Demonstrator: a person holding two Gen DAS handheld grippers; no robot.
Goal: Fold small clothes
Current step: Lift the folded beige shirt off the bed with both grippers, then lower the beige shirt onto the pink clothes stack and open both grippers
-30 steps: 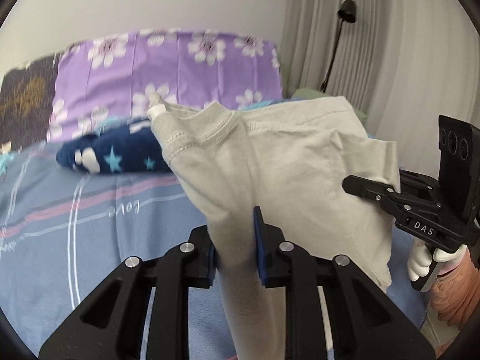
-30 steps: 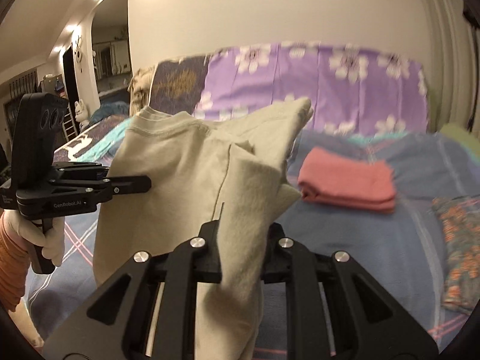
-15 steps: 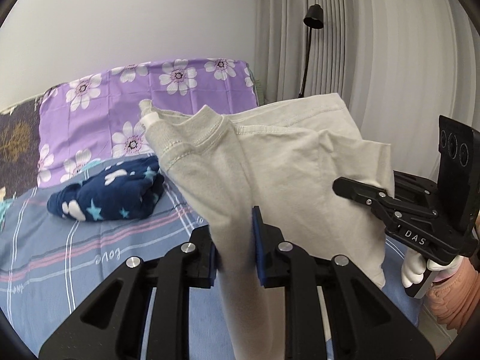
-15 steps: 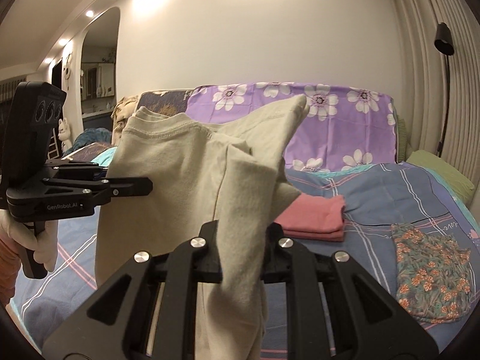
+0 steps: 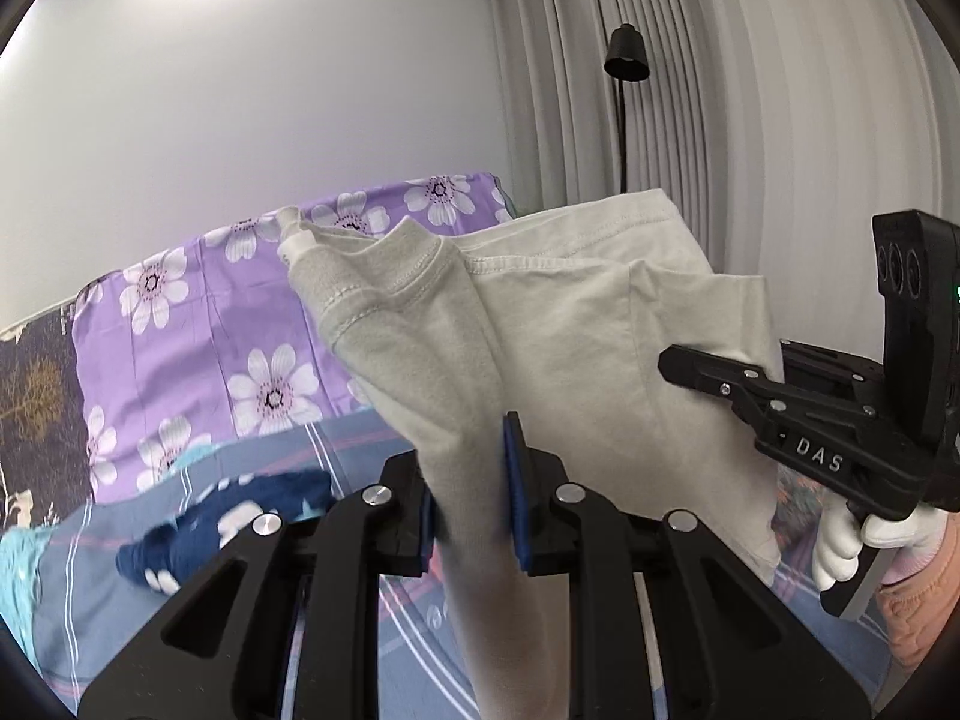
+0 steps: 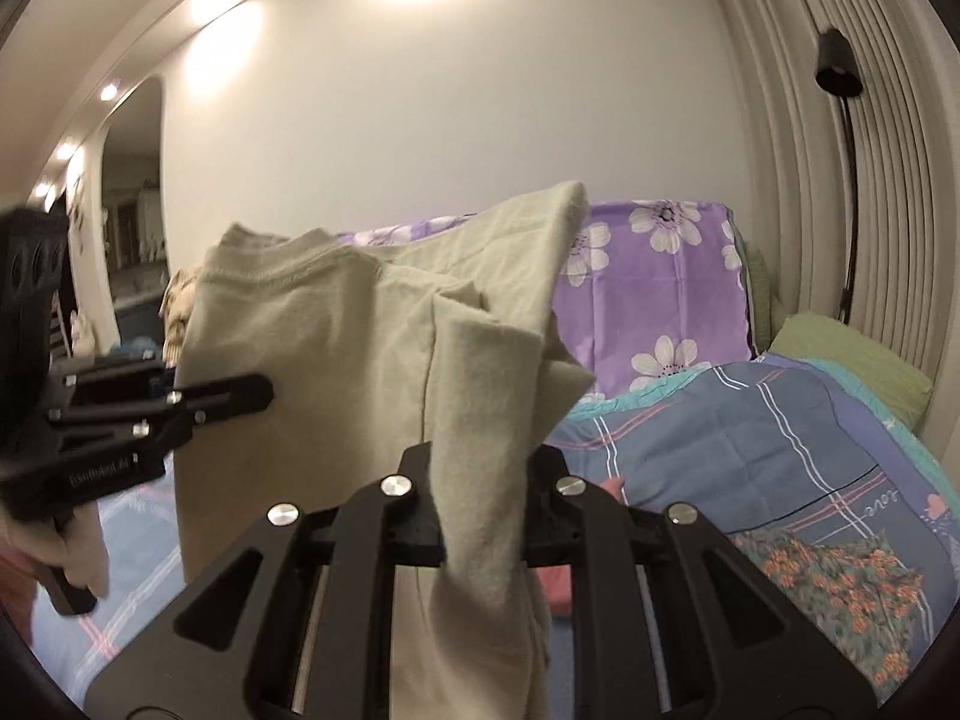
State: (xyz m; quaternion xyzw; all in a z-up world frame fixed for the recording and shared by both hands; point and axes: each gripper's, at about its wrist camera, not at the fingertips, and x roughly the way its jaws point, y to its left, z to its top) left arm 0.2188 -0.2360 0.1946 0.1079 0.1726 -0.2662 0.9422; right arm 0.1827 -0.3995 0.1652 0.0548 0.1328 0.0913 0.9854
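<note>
A bed fills the lower part of both views, its blue plaid quilt (image 6: 762, 438) crossed with pink and white lines. Against the far wall leans a purple floral pillow (image 5: 228, 324), and behind it rises a plain pale wall. Pleated curtains (image 5: 720, 90) hang on the right, with a black floor lamp (image 5: 624, 54) standing in front of them.

Up in the air above the quilt hangs the beige T-shirt (image 5: 576, 360), stretched between the two tools, clear of the bed. The left gripper (image 5: 471, 498) is clamped on one bunch of its fabric, blue pads pressed against the cloth from both sides. The right gripper (image 6: 483, 501) pinches another bunch, jaws closed tight on it, with cloth trailing down below.

The left wrist view alone shows a navy star-print garment (image 5: 228, 516) lying crumpled on the quilt to the left, and the right tool seen from outside, held by a white-gloved hand (image 5: 852, 540).

The right wrist view offers other things: a green pillow (image 6: 852, 360) at the far right, a floral patterned cloth (image 6: 840, 588) flat on the quilt near right, a sliver of pink folded fabric (image 6: 558, 594) peeking out behind the tool, and an arched doorway (image 6: 132, 180) on the left leading to another room. Ceiling lights glow overhead there.
</note>
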